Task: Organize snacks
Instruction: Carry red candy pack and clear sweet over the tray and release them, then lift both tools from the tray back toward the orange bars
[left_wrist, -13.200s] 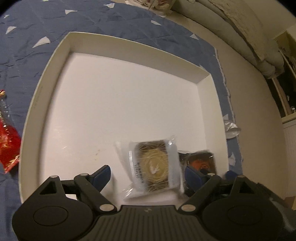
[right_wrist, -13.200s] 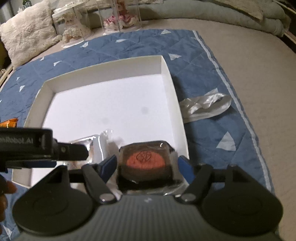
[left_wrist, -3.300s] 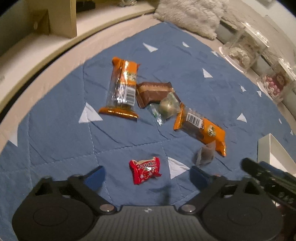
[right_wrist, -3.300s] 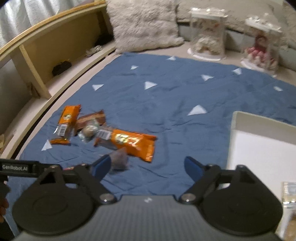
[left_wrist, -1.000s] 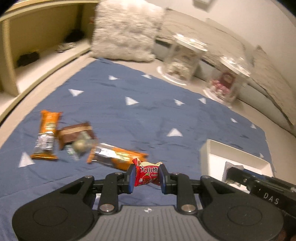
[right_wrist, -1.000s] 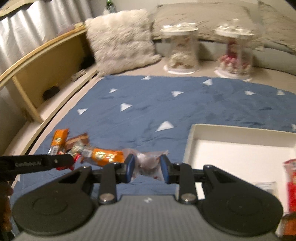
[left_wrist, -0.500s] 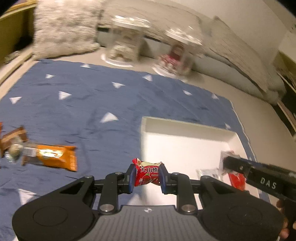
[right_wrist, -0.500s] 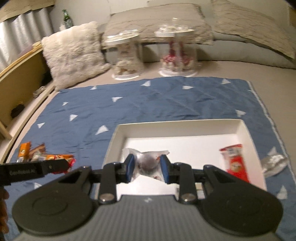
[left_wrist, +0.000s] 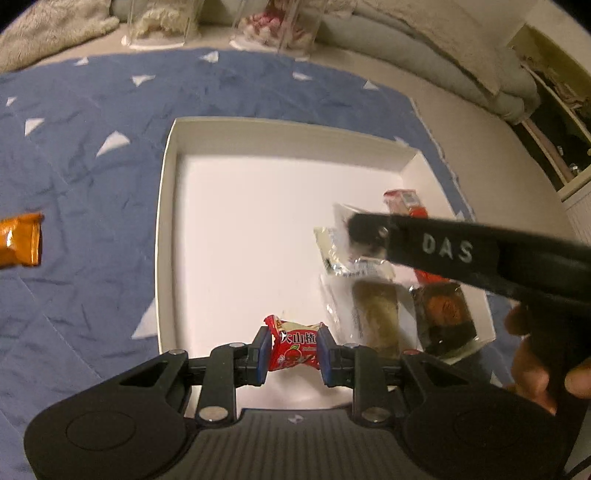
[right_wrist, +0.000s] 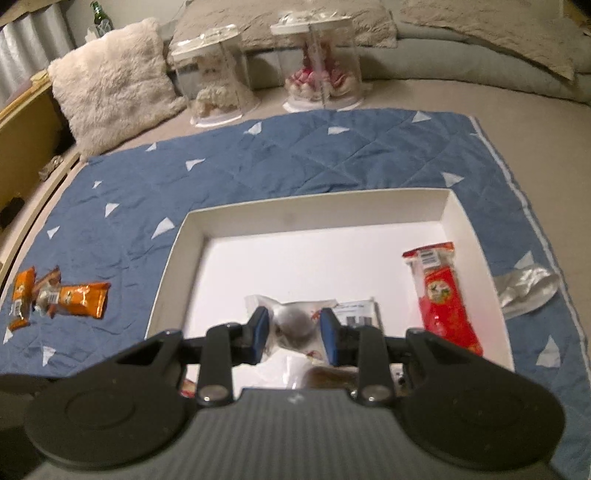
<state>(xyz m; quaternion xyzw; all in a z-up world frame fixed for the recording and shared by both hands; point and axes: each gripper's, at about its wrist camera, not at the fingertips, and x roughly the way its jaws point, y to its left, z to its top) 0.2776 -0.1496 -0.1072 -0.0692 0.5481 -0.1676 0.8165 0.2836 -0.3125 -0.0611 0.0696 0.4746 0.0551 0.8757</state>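
My left gripper (left_wrist: 291, 350) is shut on a small red candy packet (left_wrist: 295, 349) above the near edge of the white tray (left_wrist: 166, 206). My right gripper (right_wrist: 295, 332) is shut on a clear-wrapped dark round snack (right_wrist: 295, 326) over the tray (right_wrist: 177, 251); the right gripper's arm crosses the left wrist view (left_wrist: 461, 254). Inside the tray lie a long red packet (right_wrist: 441, 295), a clear-wrapped pale pastry (left_wrist: 376, 317), a dark pastry with an orange top (left_wrist: 443, 317) and a small white packet (right_wrist: 358, 310).
The tray sits on a blue quilted mat (right_wrist: 295, 155). Orange snack bars (right_wrist: 79, 293) and a brown one lie on the mat at left. A crumpled clear wrapper (right_wrist: 524, 284) lies right of the tray. Two clear display cases (right_wrist: 214, 85) and a fluffy pillow (right_wrist: 110, 88) stand behind.
Both grippers have carried their snacks from the mat to above the tray and come lower and closer over it. The right gripper now crosses the left wrist view.
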